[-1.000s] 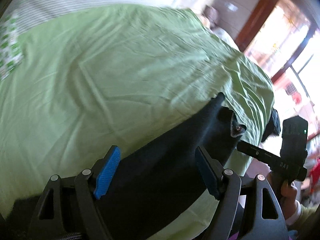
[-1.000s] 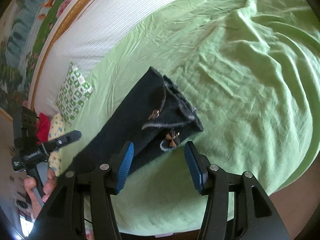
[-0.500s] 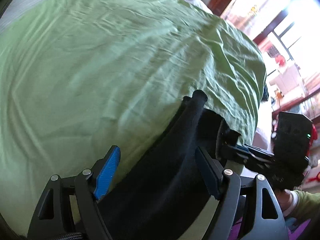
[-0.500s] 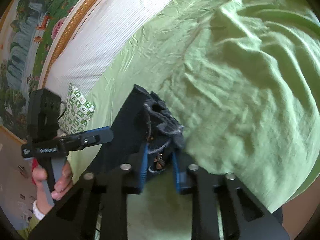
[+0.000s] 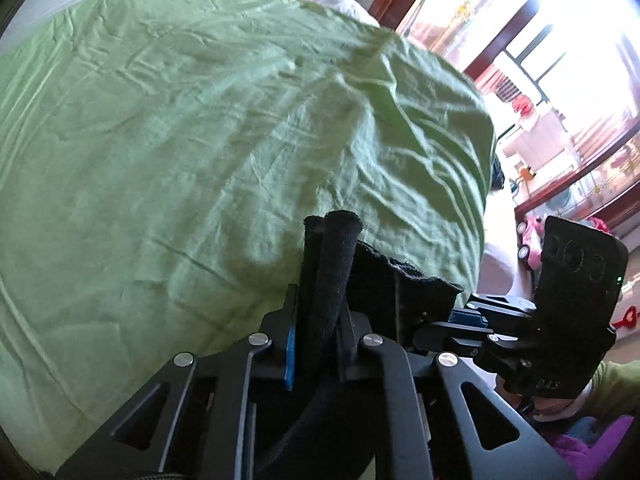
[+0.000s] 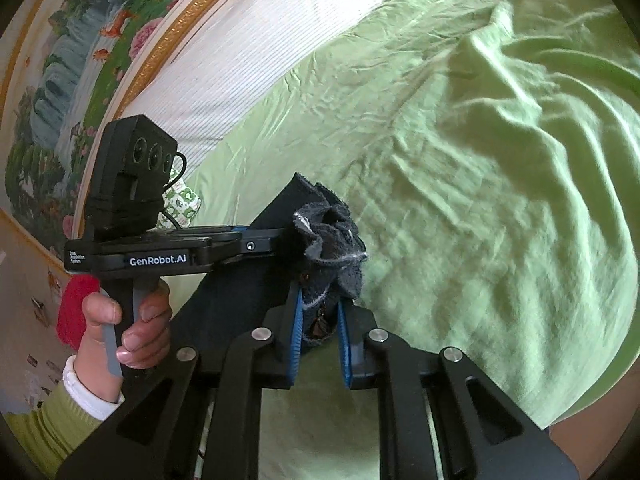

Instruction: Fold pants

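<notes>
While the black fabric pants [image 6: 256, 280] stretch over the wrinkled green bedsheet [image 6: 460, 160], we see our left gripper [image 5: 320, 320], its jaws just closed, clamping a bunched edge standing up between the blue pads [image 5: 291, 352]. Just beside it, our right gripper [image 6: 320, 336] pinches the frayed waistband end between its fingers [image 6: 295, 344].

The black pants [image 6: 248, 280] lie long and narrow on the green bed [image 6: 460, 160]. One frayed end is bunched up and lifted a little.
</notes>
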`<state>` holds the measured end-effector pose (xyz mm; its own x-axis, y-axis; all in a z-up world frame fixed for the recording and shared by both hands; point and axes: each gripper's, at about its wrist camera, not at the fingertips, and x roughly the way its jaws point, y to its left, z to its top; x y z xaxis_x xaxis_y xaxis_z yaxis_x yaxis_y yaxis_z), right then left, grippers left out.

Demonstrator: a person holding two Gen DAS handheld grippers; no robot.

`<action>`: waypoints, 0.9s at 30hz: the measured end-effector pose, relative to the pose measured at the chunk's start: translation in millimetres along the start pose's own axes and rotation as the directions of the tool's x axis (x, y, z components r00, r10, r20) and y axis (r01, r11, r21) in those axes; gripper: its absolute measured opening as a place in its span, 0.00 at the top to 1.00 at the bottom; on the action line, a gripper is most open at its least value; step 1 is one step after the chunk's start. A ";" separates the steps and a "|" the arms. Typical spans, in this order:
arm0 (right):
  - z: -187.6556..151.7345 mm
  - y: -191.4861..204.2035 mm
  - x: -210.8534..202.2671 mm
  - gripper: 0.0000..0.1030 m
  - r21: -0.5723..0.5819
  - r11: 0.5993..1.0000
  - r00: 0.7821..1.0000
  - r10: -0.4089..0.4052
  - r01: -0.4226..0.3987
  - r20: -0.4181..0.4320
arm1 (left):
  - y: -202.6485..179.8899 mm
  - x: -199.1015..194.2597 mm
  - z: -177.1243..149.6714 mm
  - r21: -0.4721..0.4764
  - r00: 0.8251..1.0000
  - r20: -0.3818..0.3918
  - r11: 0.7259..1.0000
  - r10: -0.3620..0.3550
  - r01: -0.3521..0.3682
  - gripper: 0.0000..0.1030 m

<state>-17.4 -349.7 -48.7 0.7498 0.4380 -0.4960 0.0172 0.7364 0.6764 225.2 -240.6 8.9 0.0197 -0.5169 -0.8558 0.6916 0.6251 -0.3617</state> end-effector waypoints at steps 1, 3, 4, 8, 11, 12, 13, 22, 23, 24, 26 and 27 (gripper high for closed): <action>1.0 3.8 -2.0 0.84 -0.009 1.000 1.000 0.006 -0.006 0.008 | -0.5 -7.1 -1.5 -0.004 1.000 0.019 1.000 -0.007 0.008 0.88; 3.1 10.1 -5.2 0.84 -0.030 0.999 1.000 0.020 -0.020 0.017 | -2.0 -19.0 -4.7 -0.006 0.999 0.049 1.000 -0.014 0.014 0.88; 4.8 16.9 -8.2 0.84 -0.053 0.998 0.999 0.031 -0.029 0.024 | -4.0 -27.4 -6.3 -0.005 0.998 0.069 1.000 -0.013 0.014 0.88; 10.3 39.3 -15.3 0.85 -0.118 0.990 0.996 0.085 -0.080 0.035 | -4.3 -56.1 -15.6 -0.016 0.991 0.130 1.000 -0.019 0.021 0.88; 12.3 57.4 -17.6 0.85 -0.162 0.979 0.990 0.133 -0.126 0.035 | -3.4 -76.4 -24.9 -0.029 0.985 0.172 0.999 -0.018 0.023 0.88; 12.4 64.3 -17.2 0.85 -0.174 0.974 0.987 0.155 -0.148 0.029 | -3.2 -82.5 -28.1 -0.033 0.983 0.185 0.999 -0.017 0.024 0.88; 11.8 70.1 -16.7 0.85 -0.186 0.969 0.985 0.170 -0.162 0.024 | -2.6 -90.0 -32.4 -0.039 0.980 0.200 0.999 -0.015 0.024 0.88; -3.2 122.1 -2.4 0.85 -0.290 0.916 0.960 0.272 -0.278 -0.063 | 11.2 -136.5 -77.8 -0.110 0.951 0.309 0.993 -0.008 0.044 0.88; -4.3 124.4 -0.3 0.85 -0.292 0.913 0.958 0.277 -0.285 -0.071 | 13.6 -139.2 -82.1 -0.119 0.949 0.316 0.992 -0.008 0.048 0.88; -5.7 127.2 3.3 0.85 -0.296 0.909 0.956 0.281 -0.292 -0.082 | 15.9 -141.2 -86.0 -0.126 0.946 0.323 0.991 -0.005 0.049 0.88; -10.9 134.4 8.7 0.85 -0.305 0.902 0.952 0.288 -0.306 -0.102 | 20.5 -145.9 -95.4 -0.147 0.941 0.338 0.988 -0.004 0.057 0.88; -13.2 136.1 10.8 0.85 -0.306 0.899 0.950 0.292 -0.312 -0.112 | 23.3 -148.1 -100.3 -0.159 0.938 0.346 0.985 -0.005 0.063 0.88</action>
<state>-15.7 -237.9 30.8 0.6430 0.6888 -0.3349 -0.4215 0.6833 0.5962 166.0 -90.8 90.1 0.2649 -0.6901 -0.6734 0.5681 0.6760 -0.4693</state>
